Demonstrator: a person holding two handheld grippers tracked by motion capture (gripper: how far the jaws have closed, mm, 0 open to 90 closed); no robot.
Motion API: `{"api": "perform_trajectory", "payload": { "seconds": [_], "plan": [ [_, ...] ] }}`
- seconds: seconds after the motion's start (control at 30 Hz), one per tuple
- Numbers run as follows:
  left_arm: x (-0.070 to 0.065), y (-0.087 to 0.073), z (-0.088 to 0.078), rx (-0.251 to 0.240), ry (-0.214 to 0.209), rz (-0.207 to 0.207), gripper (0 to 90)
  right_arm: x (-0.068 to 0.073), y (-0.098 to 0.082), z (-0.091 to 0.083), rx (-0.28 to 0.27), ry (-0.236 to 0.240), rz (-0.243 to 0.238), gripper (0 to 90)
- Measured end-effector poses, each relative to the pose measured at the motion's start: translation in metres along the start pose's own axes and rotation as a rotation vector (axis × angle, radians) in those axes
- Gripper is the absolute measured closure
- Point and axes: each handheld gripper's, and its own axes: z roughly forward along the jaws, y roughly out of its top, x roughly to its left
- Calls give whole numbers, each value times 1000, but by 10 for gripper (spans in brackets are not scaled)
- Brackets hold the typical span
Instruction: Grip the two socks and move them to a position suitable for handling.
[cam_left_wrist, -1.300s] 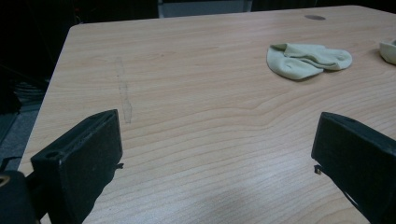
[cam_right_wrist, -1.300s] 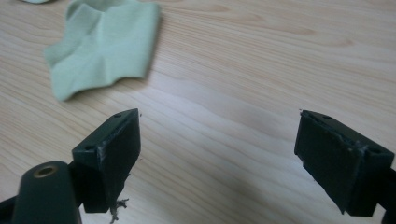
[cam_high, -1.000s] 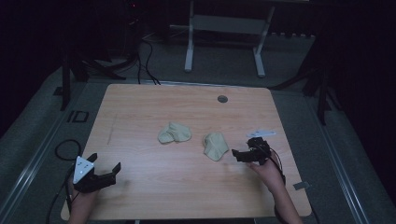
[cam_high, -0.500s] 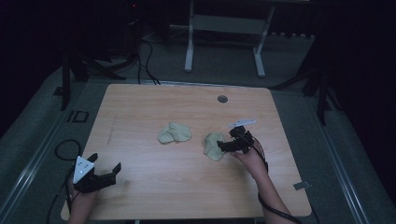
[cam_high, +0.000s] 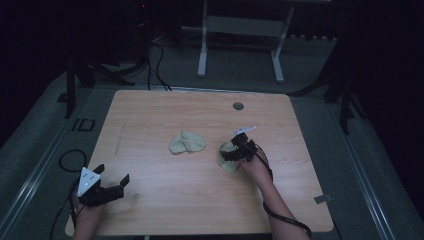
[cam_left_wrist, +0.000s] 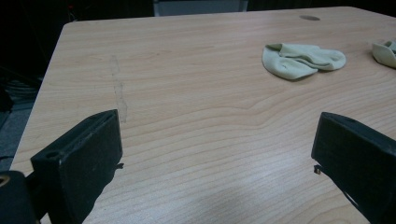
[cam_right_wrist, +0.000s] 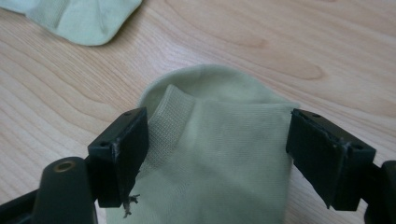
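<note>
table (cam_high: 150, 115): light wood | grommet hole (cam_high: 238, 106): far edge | metal stand (cam_high: 240, 30): floor behind

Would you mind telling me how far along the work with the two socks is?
Barely begun. Both pale green socks lie apart on the table. The right gripper, its jaws just closing, straddles the nearer sock, not yet pinched. The other sock is untouched; the left gripper waits open.
</note>
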Motion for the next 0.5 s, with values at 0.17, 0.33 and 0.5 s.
{"api": "perform_trajectory", "payload": {
  "seconds": [0.17,0.33,0.5],
  "plan": [
    [0,0,-1,-8,2,-2,17,1,-2,8,8,-8,-9,211],
    [-1,0,0,-1,1,-1,17,4,-1,7,14,-7,-27,327],
    [-1,0,0,3,2,-1,17,7,0,6,11,7,-33,472]
  ]
}}
